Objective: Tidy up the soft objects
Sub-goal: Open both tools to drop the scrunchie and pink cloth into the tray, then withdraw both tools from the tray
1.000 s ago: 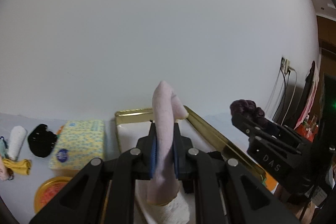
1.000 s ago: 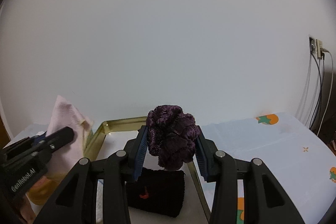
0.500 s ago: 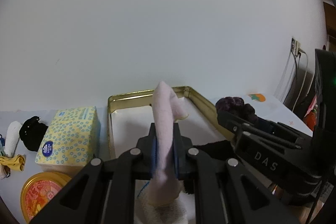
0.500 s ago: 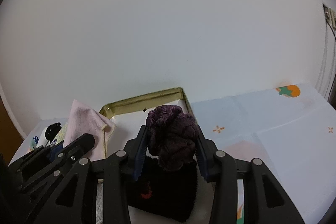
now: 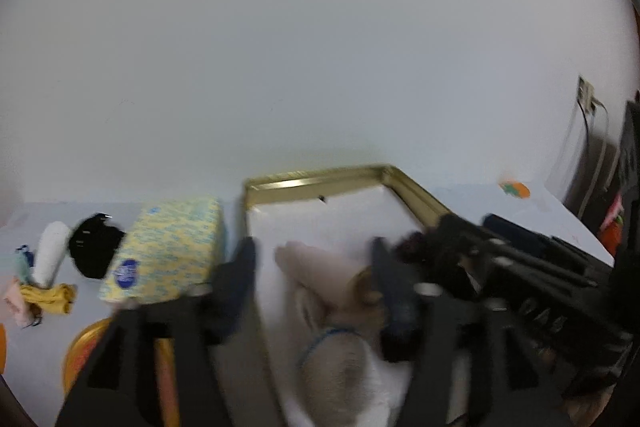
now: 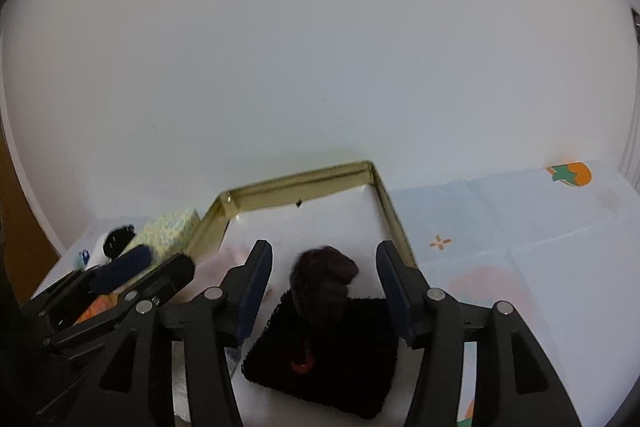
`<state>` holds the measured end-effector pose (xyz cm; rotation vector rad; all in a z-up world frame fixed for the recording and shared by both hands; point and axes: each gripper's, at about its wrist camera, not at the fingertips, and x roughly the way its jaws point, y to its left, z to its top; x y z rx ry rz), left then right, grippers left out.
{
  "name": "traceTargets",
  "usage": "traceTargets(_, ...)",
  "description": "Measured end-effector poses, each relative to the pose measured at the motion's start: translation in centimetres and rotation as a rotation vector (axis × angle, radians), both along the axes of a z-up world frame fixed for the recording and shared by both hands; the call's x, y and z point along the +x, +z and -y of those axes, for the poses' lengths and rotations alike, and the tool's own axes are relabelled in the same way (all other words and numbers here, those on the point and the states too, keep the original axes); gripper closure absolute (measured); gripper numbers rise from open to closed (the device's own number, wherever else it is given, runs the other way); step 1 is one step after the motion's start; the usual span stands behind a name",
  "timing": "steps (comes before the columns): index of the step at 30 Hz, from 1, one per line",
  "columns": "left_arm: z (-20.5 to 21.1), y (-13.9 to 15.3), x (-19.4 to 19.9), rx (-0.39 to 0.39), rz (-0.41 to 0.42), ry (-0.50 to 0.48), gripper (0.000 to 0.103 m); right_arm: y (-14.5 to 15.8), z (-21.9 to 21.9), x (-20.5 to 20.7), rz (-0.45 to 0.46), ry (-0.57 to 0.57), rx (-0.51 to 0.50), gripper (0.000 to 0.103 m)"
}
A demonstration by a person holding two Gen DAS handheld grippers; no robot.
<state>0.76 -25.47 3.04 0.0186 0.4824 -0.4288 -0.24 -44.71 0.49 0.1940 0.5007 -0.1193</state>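
A gold-rimmed tray (image 5: 316,181) with a white floor stands against the wall; it also shows in the right wrist view (image 6: 296,187). My left gripper (image 5: 314,259) is open over the tray, with a pale pink cloth (image 5: 324,267) loose between its fingers, above a white cloth (image 5: 344,375). My right gripper (image 6: 324,259) is open, and a dark purple scrunchie (image 6: 324,283) lies between its fingers on a black terry cloth (image 6: 328,355) in the tray.
Left of the tray lie a yellow tissue pack (image 5: 164,247), a black item (image 5: 94,245), a white roll (image 5: 50,251), a yellow cloth (image 5: 50,297) and an orange round lid (image 5: 82,351). A patterned tablecloth (image 6: 520,227) covers the table at right.
Both grippers have opened and dropped lower over the tray. The pink cloth and the purple scrunchie were let go into the tray.
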Motion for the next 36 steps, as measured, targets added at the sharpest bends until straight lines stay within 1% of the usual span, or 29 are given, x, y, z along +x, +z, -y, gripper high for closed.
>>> traceTargets(1, -0.5, 0.1, -0.1, -0.016, 0.016, 0.024, 0.016, 0.1, 0.2, -0.3, 0.017, -0.004, 0.01, 0.04)
traceTargets(2, -1.1, 0.3, -0.1, -0.037, 0.027, 0.057, 0.0, 0.3, 0.6, -0.6, 0.037, -0.014, 0.031, 0.033)
traceTargets(3, -1.5, 0.4, -0.1, -0.055, 0.032, 0.078, 0.0, 0.3, 1.0, -0.7, 0.051, -0.019, 0.054, 0.025)
traceTargets(5, -2.2, 0.7, -0.1, -0.094, 0.031, 0.079, 0.0, 0.5, 1.5, -1.0, 0.073, -0.004, 0.105, 0.017)
traceTargets(7, -2.2, 0.9, -0.5, -0.096, 0.039, 0.057, 0.0, 0.7, 1.5, -1.4, 0.096, 0.001, 0.116, 0.017)
traceTargets(9, -2.1, 1.1, -1.2, -0.083, 0.071, 0.046, 0.0, 1.2, 1.0, -1.9, 0.127, -0.018, 0.078, 0.017)
traceTargets(13, -1.5, 1.6, -2.8, -0.029, 0.156, 0.024, 0.0, 2.2, -0.3, -3.7, 0.208, -0.099, -0.043, 0.017)
traceTargets(17, -1.1, 1.4, -4.3, 0.014, 0.259, 0.053, 0.0, 2.7, -1.7, -5.0, 0.277, -0.177, -0.167, 0.017)
traceTargets(19, -1.0, 1.2, -4.7, 0.025, 0.272, 0.053, 0.0, 2.7, -2.3, -5.2, 0.292, -0.198, -0.21, 0.016)
traceTargets(22, -1.4, 0.9, -5.0, 0.025, 0.283, 0.063, 0.0, 2.5, -2.5, -5.4, 0.304, -0.205, -0.217, 0.016)
traceTargets(29, -2.8, 0.6, -5.7, 0.019, 0.312, 0.086, 0.0, 2.3, -3.3, -7.1, 0.373, -0.243, -0.21, 0.016)
traceTargets(36, -3.5, 0.6, -6.3, 0.015, 0.305, 0.073, 0.0, 2.1, -3.8, -7.5, 0.34, -0.252, -0.176, 0.016)
